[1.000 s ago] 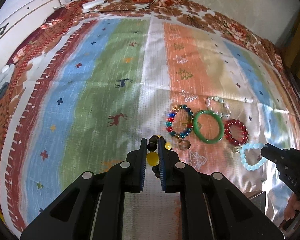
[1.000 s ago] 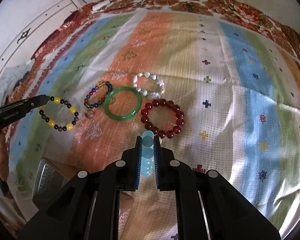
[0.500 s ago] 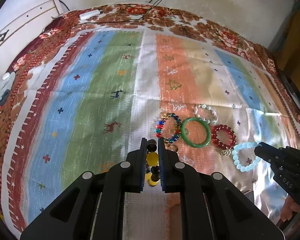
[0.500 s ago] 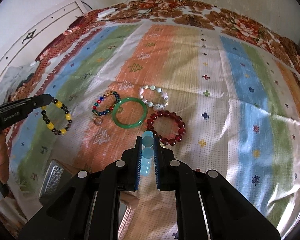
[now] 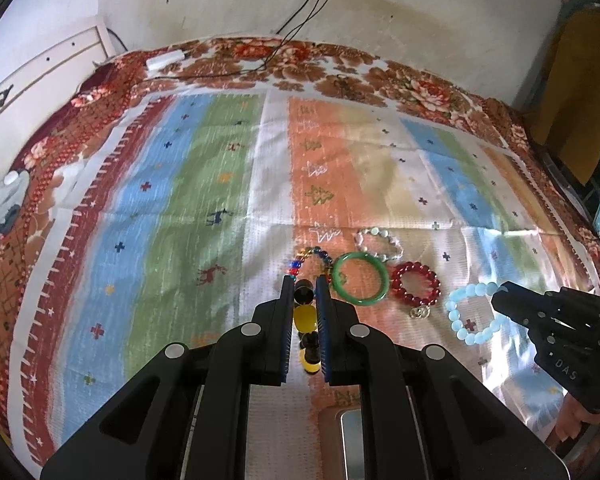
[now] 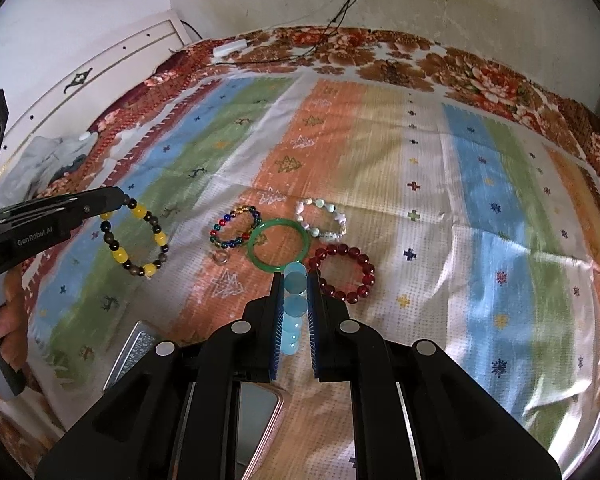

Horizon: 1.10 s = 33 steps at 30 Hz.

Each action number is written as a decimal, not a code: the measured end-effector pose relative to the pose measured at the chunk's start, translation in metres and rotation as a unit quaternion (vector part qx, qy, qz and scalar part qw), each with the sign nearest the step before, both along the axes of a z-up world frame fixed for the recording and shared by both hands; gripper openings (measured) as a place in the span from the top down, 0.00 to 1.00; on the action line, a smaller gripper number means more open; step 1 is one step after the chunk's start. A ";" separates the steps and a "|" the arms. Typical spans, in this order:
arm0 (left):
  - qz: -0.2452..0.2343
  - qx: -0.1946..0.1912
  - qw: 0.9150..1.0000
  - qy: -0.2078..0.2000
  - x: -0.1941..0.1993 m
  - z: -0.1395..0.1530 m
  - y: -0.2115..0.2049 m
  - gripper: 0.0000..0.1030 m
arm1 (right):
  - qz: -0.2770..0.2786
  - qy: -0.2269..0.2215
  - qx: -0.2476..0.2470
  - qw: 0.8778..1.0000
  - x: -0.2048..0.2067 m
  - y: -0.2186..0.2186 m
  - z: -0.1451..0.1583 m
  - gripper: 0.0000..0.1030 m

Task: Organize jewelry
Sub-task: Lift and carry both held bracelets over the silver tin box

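The left gripper (image 5: 305,292) is pinching a yellow-and-dark beaded bracelet (image 6: 137,241) between closed jaws, above the near edge of the striped woven cloth (image 6: 440,184). The right gripper (image 6: 294,284) is clamping a pale blue beaded bracelet (image 5: 474,312). Farther in, a green bangle (image 6: 279,245), red beaded bracelet (image 6: 346,278), multicoloured beaded bracelet (image 6: 236,227) and white beaded bracelet (image 6: 323,218) are lying clustered mid-cloth.

Six bracelets: five beaded (image 6: 137,241), one green bangle (image 6: 279,244); two grippers (image 6: 293,280).
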<state>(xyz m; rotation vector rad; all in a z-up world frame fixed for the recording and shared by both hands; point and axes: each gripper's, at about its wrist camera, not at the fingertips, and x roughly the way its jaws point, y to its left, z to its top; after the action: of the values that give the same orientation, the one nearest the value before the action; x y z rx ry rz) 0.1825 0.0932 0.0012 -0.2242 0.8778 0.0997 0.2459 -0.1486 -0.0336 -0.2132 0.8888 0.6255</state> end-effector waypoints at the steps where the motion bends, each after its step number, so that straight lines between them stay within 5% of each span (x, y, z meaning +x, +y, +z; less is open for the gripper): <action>1: -0.001 0.000 1.000 -0.003 -0.001 0.002 -0.001 0.90 | 0.000 -0.003 0.001 1.000 -0.002 0.000 0.002 0.88; 18: -0.044 0.008 0.997 -0.064 -0.044 0.036 -0.038 0.90 | 0.020 -0.036 0.014 0.999 -0.038 -0.003 0.022 0.88; 33: -0.091 0.016 0.993 -0.075 -0.085 0.033 -0.078 0.90 | 0.041 -0.030 0.030 0.998 -0.072 -0.012 0.023 0.88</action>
<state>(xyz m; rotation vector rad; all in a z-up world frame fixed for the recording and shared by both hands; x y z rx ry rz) 0.0970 0.0154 0.0341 -0.1198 0.7431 -0.0718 0.1736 -0.1604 -0.0108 -0.2132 0.8044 0.7169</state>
